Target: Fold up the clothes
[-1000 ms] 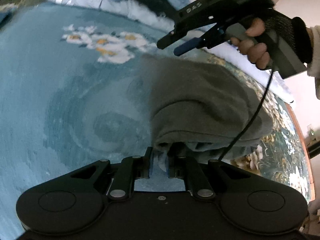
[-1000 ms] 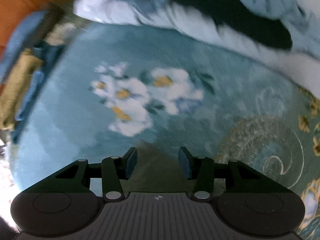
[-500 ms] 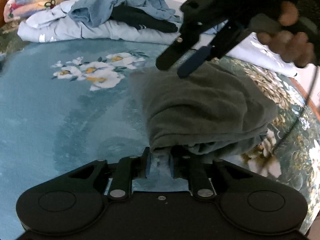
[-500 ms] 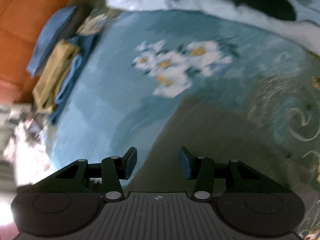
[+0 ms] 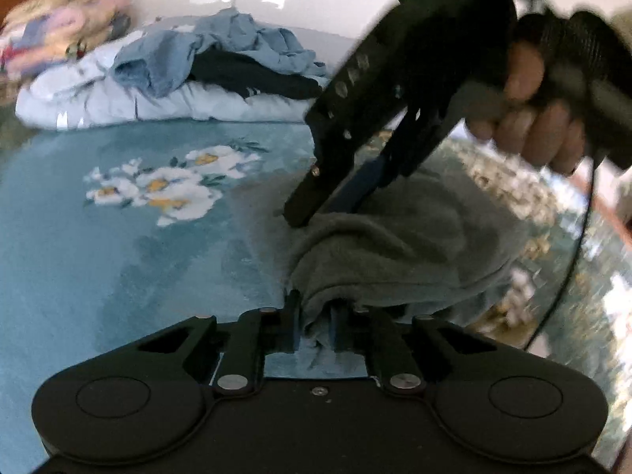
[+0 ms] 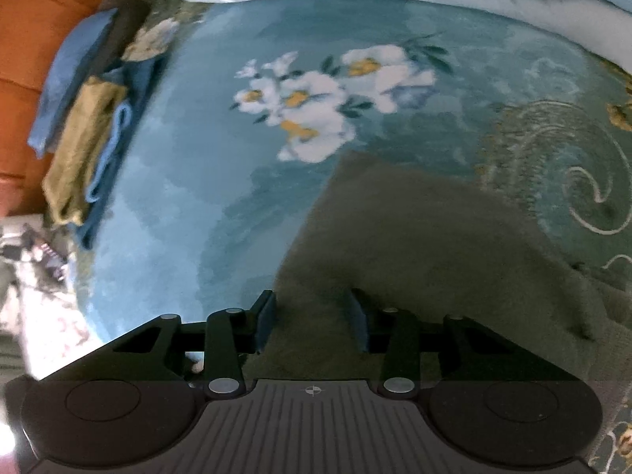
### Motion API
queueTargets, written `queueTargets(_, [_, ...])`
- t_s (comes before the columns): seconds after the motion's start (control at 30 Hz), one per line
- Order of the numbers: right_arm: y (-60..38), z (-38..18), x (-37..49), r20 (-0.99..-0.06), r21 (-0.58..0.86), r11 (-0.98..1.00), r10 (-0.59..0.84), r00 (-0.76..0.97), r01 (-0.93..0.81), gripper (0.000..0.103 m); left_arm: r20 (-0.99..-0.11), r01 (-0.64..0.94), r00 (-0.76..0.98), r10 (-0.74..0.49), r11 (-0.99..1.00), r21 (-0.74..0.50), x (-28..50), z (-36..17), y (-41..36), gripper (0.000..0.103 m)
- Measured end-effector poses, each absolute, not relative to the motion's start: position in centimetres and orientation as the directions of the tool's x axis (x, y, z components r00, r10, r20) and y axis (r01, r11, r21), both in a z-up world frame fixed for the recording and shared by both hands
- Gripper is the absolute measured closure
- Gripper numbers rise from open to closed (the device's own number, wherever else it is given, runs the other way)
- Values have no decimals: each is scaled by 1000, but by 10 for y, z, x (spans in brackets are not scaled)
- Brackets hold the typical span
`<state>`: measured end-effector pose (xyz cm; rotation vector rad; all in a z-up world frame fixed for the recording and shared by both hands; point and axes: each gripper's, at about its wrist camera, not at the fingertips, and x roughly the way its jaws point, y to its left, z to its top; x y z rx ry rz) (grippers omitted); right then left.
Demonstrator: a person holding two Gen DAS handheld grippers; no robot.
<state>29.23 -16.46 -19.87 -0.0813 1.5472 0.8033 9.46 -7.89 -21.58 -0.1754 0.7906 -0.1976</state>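
Right now your left gripper [image 5: 314, 326] is clenched on the near folded edge of the soft grey-green knit garment [image 5: 399, 252], its jaws closing with a thick roll of fabric bunched between them, which pins that end while the fold is worked. The garment lies on the teal bed cover with white flowers [image 5: 118, 237], doubled over into a rounded, slumping hump, not a crisp flat fold; the cloth looks thick and fleecy and will likely spring back unless pressed. Your right gripper [image 6: 312, 318] points steeply down over the far part of the same garment, jaws partly spread and closing, with fabric lying under them but not visibly pinched, so you hold nothing there yet. From the left wrist view its fingertips sit right at a ridge of cloth, probably to catch the top layer and draw it flat. A heap of unfolded light blue and black clothes [image 5: 221, 75] waits at the back of the bed, and a stack of folded blue and mustard pieces [image 6: 83, 134] rests at the bed's edge.
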Motion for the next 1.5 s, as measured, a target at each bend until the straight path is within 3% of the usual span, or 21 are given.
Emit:
queueTargets(0.2, [-173, -218, 302, -894, 447, 792, 405, -191, -415, 71, -749, 77, 620, -232, 969, -236, 78, -243, -72, 98])
queueTargets(0.33, [-171, -222, 299, -899, 436, 796, 398, -180, -420, 71, -735, 78, 637, -231, 968, -237, 75, -240, -69, 98])
queueTargets(0.6, [-188, -190, 294, -870, 483, 764, 473, -138, -427, 61, -737, 75, 632, -240, 965, -250, 55, -216, -43, 92])
queueTargets(0.67, [-205, -176, 293, -859, 490, 761, 505, -85, -424, 61, -752, 39, 626, -208, 971, -235, 48, -210, -31, 87])
queueTargets(0.8, [-256, -163, 291, -862, 466, 816, 506, 33, -343, 61, -753, -66, 635, -172, 959, -274, 53, -188, -2, 86])
queueTargets(0.93, [-296, -168, 283, -858, 475, 842, 507, 78, -256, 60, -667, -39, 695, -269, 912, -408, 93, -165, 0, 69])
queueTargets(1.1, [-321, -177, 280, -832, 514, 838, 539, 130, -180, 60, -573, 83, 683, -453, 828, -555, 161, -163, -33, 62])
queueTargets(1.2, [-321, -182, 286, -816, 530, 832, 553, 169, -165, 59, -614, 63, 629, -476, 819, -570, 183, -185, -54, 61])
queueTargets(1.33, [-321, -208, 304, -808, 554, 825, 565, 166, -111, 63, -682, 13, 571, -458, 835, -550, 186, -215, -64, 61])
queueTargets(1.5, [-341, -246, 313, -814, 569, 822, 569, 117, -30, 84, -715, 32, 551, -431, 867, -498, 179, -231, -69, 61])
